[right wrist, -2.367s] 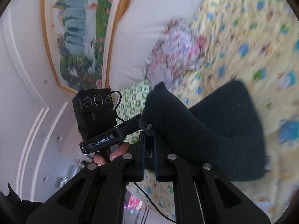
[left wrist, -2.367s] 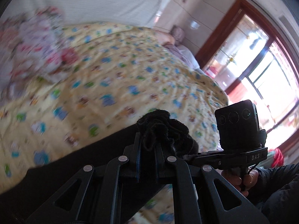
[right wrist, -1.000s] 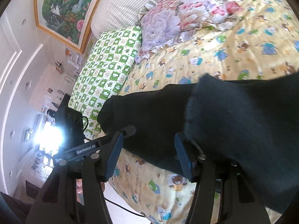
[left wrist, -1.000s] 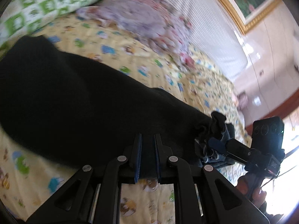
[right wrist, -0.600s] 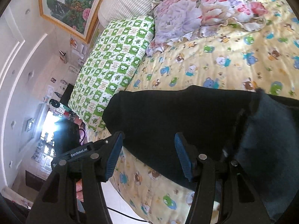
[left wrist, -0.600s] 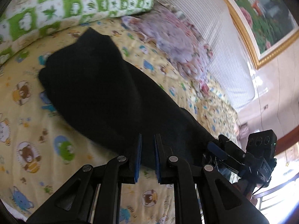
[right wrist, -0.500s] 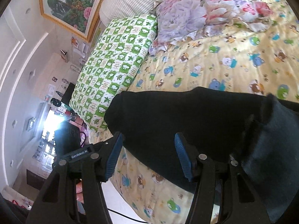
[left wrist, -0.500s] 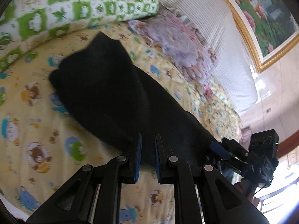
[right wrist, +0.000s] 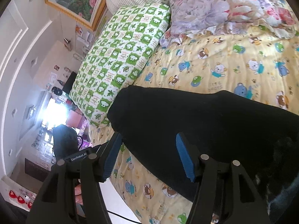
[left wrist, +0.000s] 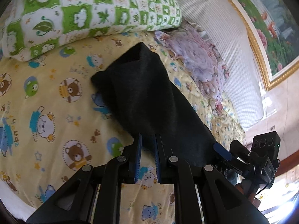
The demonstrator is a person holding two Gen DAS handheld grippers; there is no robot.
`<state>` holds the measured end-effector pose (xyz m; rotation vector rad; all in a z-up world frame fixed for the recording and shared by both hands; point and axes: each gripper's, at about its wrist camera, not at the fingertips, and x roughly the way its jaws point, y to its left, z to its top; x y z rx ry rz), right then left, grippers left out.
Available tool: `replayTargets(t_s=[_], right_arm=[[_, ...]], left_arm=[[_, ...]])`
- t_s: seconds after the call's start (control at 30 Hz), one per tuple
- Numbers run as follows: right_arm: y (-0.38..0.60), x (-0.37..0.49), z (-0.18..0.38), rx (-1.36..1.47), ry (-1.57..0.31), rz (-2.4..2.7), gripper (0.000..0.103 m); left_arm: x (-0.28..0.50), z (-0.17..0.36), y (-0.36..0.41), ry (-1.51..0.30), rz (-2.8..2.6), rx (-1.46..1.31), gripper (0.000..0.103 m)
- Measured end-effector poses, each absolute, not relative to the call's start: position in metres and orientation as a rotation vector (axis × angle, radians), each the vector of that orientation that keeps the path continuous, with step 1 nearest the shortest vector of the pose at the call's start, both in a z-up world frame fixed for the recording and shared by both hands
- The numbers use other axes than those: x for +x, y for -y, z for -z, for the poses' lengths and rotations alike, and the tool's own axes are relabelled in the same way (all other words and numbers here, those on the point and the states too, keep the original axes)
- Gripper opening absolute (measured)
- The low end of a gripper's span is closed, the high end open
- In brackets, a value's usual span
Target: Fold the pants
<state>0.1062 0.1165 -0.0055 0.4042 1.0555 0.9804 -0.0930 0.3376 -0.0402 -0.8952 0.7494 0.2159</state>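
Over the pants point(right wrist: 205, 127), the right gripper point(right wrist: 149, 155) is opening wide, gripping nothing; the left gripper point(left wrist: 147, 156) is standing narrow, its pads apparently empty.

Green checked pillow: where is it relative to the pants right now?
In the right wrist view the green checked pillow lies at the bed's head, left of the floral pillow, just beyond the black pants' far end.

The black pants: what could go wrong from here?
1. The right tool, its jaws opening with the pants between the pads but not pinched, may drag the cloth when it leaves.
2. The pants lie near the bed edge and could slide off.
3. The far end looks bunched, so the fold may stay uneven.
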Motion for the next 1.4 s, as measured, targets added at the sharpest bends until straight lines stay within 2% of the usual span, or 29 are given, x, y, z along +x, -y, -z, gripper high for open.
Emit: replayTargets(t_s=[0.1,0.23,0.3,0.37,0.87,1.17,1.4], right_arm=[[-0.126,0.110,0.006,0.382,-1.067,-0.992,0.064],[-0.136,0.113,0.003,0.357,-1.065,-1.000,0.065],[-0.139,0.116,0.002,0.350,-1.064,-1.005,0.065],[-0.142,0.118,0.001,0.345,-1.064,-1.005,0.065],[-0.192,0.153,0.000,0.192,-1.073,-1.042,0.066],[-0.269,0.195,-0.001,-0.141,-1.114,-1.224,0.066],[-0.312,0.211,0.006,-0.278,-1.120,-1.340,0.066]], left_arm=[[-0.096,0.043,-0.343,-0.744,-0.244,-0.915,0.023],[-0.099,0.049,-0.354,-0.731,-0.280,-0.952,0.025],[-0.100,0.052,-0.358,-0.727,-0.294,-0.966,0.032],[-0.099,0.054,-0.360,-0.727,-0.307,-0.968,0.034],[-0.087,0.065,-0.376,-0.693,-0.324,-1.033,0.034],[-0.086,0.069,-0.379,-0.672,-0.320,-1.060,0.034],[-0.086,0.071,-0.380,-0.665,-0.315,-1.067,0.034]])
